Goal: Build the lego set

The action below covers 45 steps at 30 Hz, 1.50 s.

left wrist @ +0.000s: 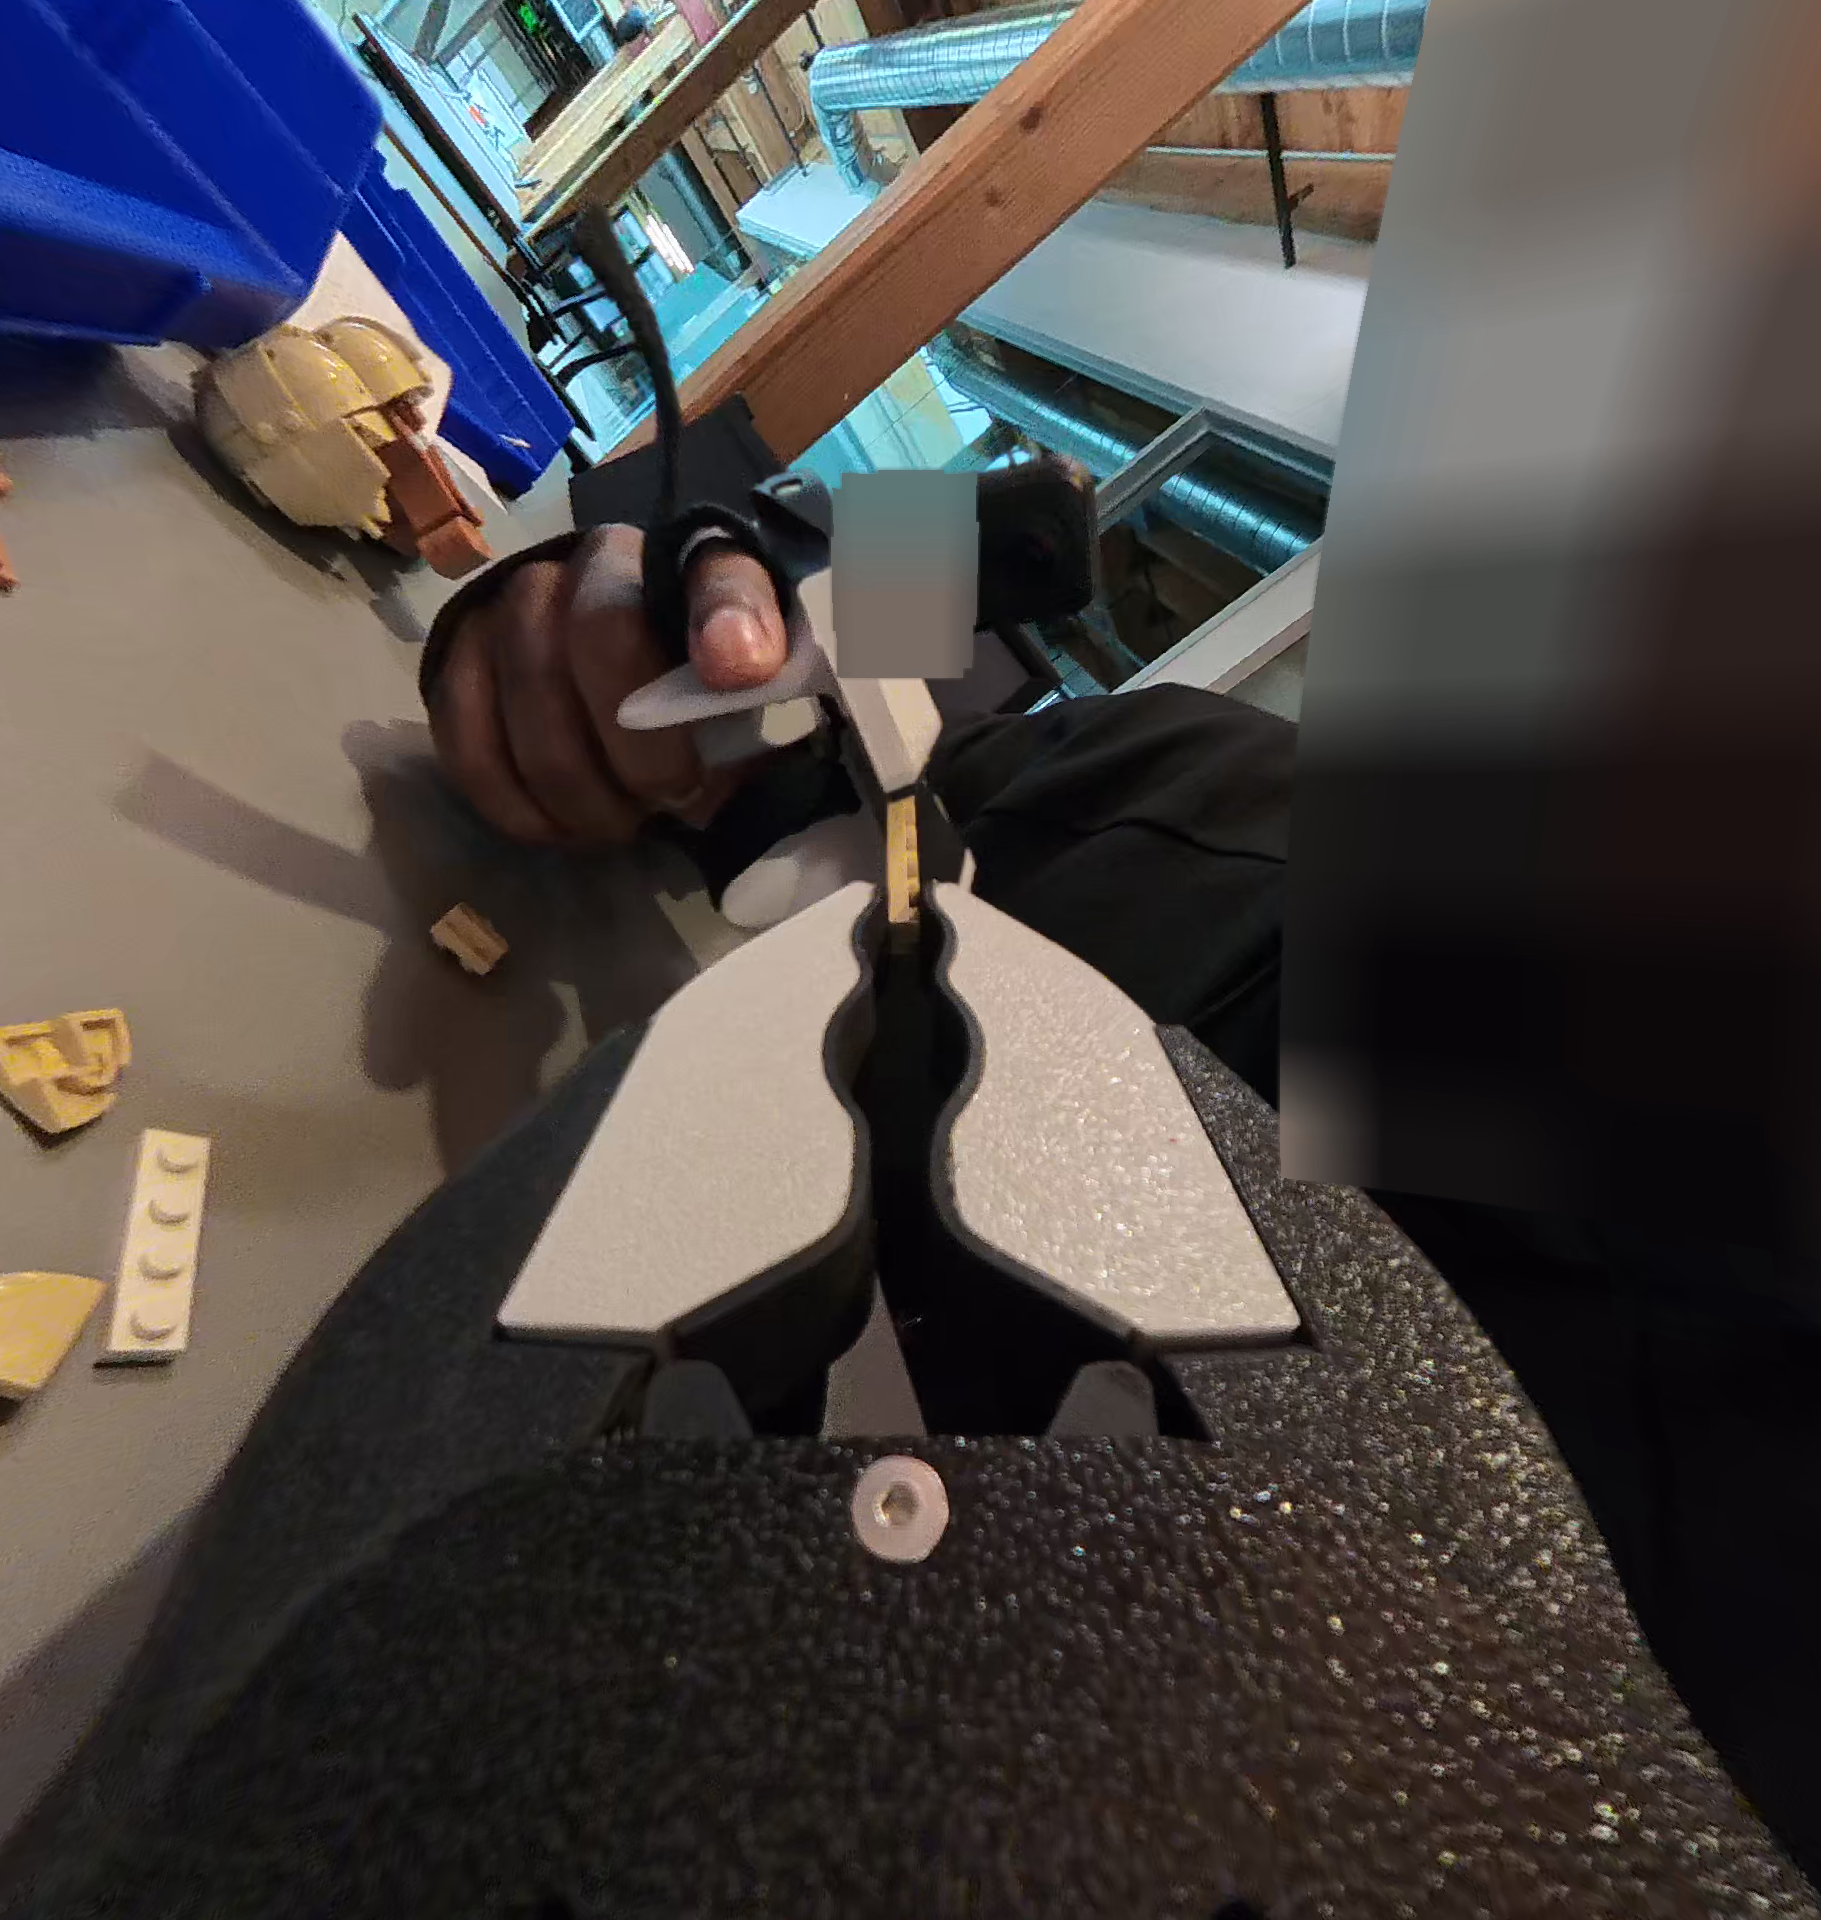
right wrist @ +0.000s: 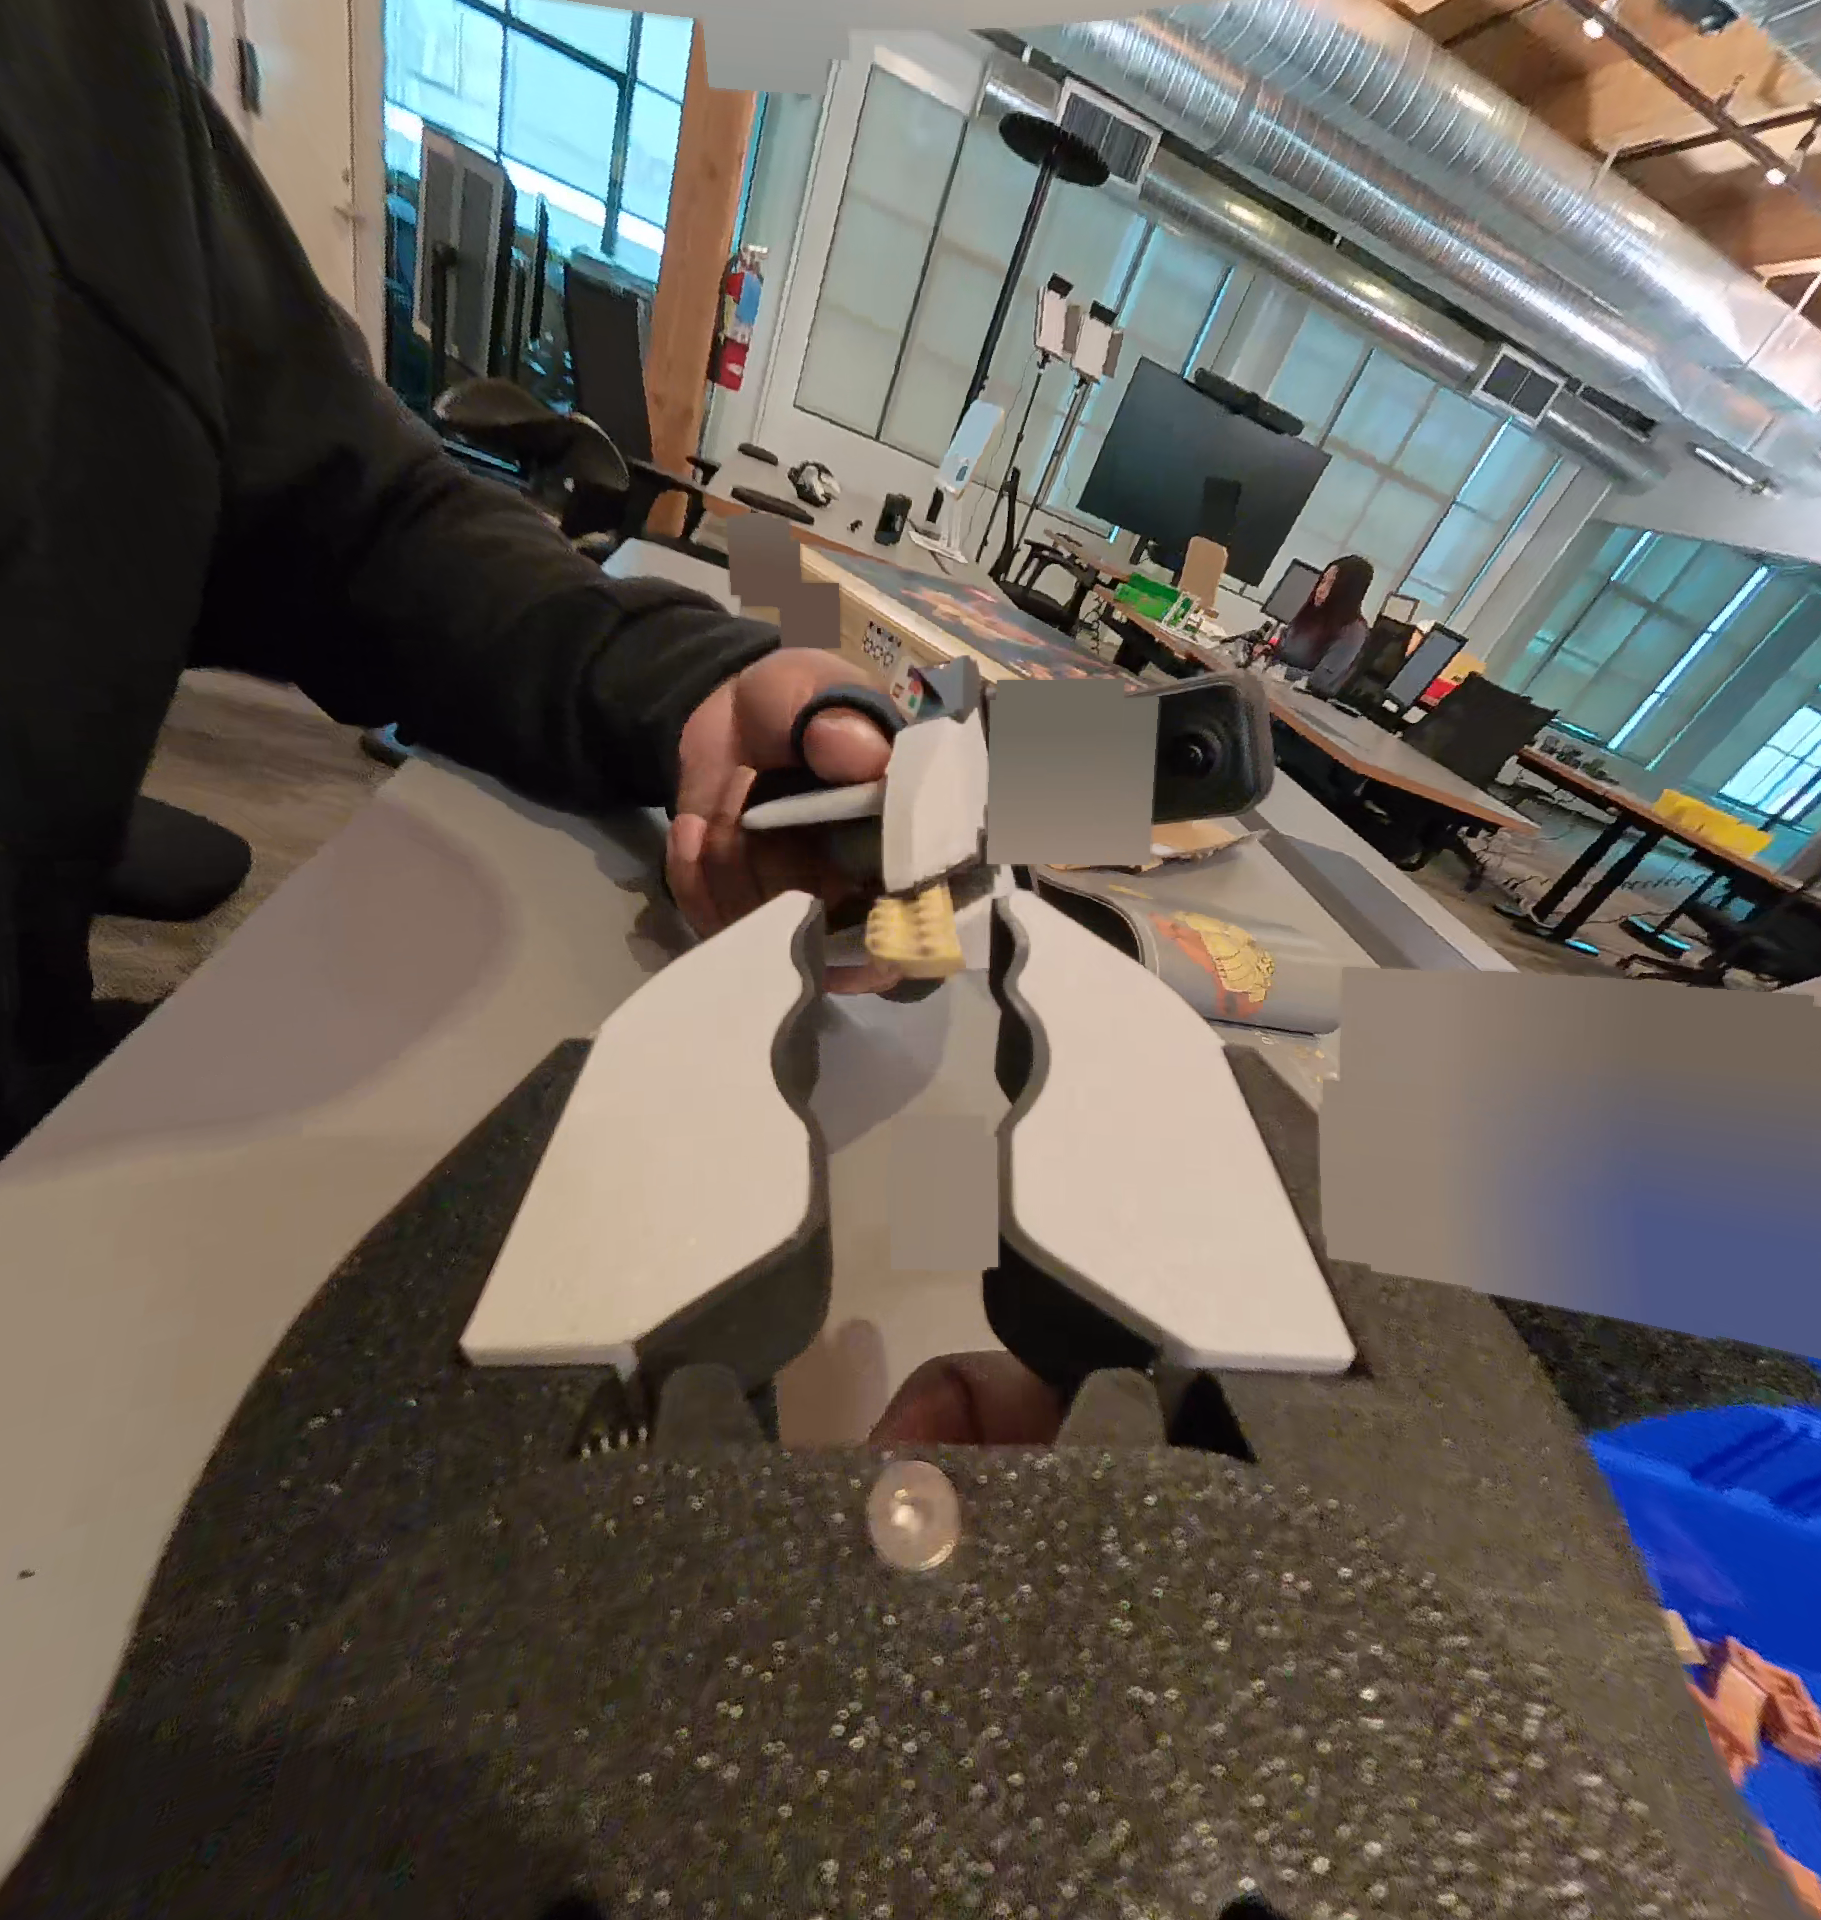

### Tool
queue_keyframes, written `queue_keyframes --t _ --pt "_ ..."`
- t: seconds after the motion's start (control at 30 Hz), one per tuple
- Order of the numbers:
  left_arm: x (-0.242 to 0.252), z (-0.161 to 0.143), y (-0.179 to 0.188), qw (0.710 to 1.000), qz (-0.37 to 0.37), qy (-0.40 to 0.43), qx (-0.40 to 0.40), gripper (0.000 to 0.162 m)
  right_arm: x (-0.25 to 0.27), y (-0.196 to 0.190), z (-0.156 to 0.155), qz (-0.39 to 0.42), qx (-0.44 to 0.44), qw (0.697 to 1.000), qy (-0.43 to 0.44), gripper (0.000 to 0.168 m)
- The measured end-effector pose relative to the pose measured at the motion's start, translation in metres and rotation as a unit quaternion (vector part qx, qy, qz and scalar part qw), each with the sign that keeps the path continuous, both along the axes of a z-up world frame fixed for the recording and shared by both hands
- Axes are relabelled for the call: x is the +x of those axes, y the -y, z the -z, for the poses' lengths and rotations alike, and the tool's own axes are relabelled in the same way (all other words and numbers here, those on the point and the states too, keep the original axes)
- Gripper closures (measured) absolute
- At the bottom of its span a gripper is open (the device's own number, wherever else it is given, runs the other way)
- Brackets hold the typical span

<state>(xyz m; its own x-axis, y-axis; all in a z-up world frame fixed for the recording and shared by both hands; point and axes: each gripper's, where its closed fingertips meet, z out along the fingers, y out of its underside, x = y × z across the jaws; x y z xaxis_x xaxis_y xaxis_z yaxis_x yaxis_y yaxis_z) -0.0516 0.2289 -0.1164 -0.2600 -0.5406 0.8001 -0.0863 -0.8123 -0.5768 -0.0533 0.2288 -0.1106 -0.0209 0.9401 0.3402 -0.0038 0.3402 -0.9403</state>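
Observation:
My left gripper (left wrist: 901, 899) is shut on a small tan studded Lego plate (left wrist: 901, 847), seen edge-on and held above the grey table (left wrist: 210, 748). In the right wrist view the same plate (right wrist: 911, 940) shows its studs, pinched by the left gripper (right wrist: 927, 888). My right gripper (right wrist: 906, 914) is open, with its fingertips on either side of the plate and a gap on both sides. In the left wrist view the right gripper (left wrist: 898, 784) reaches the plate's far end from above, held by a hand (left wrist: 553, 675).
A partly built tan dome model (left wrist: 303, 436) with red-brown bricks (left wrist: 438, 520) sits by blue bins (left wrist: 158, 156). Loose pieces lie on the table: a small tan brick (left wrist: 467, 938), tan wedges (left wrist: 54, 1070), a white plate (left wrist: 158, 1247). A booklet (right wrist: 1228, 956) lies farther off. The partly built tan dome model (left wrist: 303, 436) is about equally far from each gripper, around 25 cm.

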Motion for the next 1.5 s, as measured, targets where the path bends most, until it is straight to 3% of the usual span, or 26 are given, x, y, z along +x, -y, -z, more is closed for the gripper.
queue_keyframes --t 0.3,0.6,0.77,0.87,1.0,1.13,1.5 --pt "-0.001 -0.001 -0.003 1.000 -0.009 0.004 -0.007 0.157 0.000 -0.005 0.001 0.015 -0.004 1.000 0.005 0.151" --pt "-0.005 -0.002 -0.003 0.995 -0.024 -0.036 0.094 0.146 0.000 -0.004 0.004 -0.039 -0.147 0.988 0.029 0.152" --pt "-0.001 0.003 0.000 0.995 -0.015 -0.040 0.086 0.152 -0.002 -0.003 0.005 -0.046 -0.181 0.982 0.032 0.152" --pt "-0.003 0.002 0.001 0.998 -0.003 -0.025 0.064 0.157 -0.004 -0.001 0.008 -0.038 -0.156 0.986 0.040 0.152" --pt "-0.003 0.006 0.002 0.998 0.001 -0.038 0.047 0.158 -0.004 -0.010 0.016 0.019 -0.051 0.997 0.063 0.137" --pt "-0.002 0.005 0.003 1.000 0.007 -0.027 0.014 0.157 -0.004 -0.005 0.017 0.026 0.023 0.998 0.059 0.137" --pt "0.001 0.005 0.008 0.999 0.030 -0.009 -0.033 0.157 -0.004 0.002 0.013 0.011 0.032 0.999 0.041 0.151"
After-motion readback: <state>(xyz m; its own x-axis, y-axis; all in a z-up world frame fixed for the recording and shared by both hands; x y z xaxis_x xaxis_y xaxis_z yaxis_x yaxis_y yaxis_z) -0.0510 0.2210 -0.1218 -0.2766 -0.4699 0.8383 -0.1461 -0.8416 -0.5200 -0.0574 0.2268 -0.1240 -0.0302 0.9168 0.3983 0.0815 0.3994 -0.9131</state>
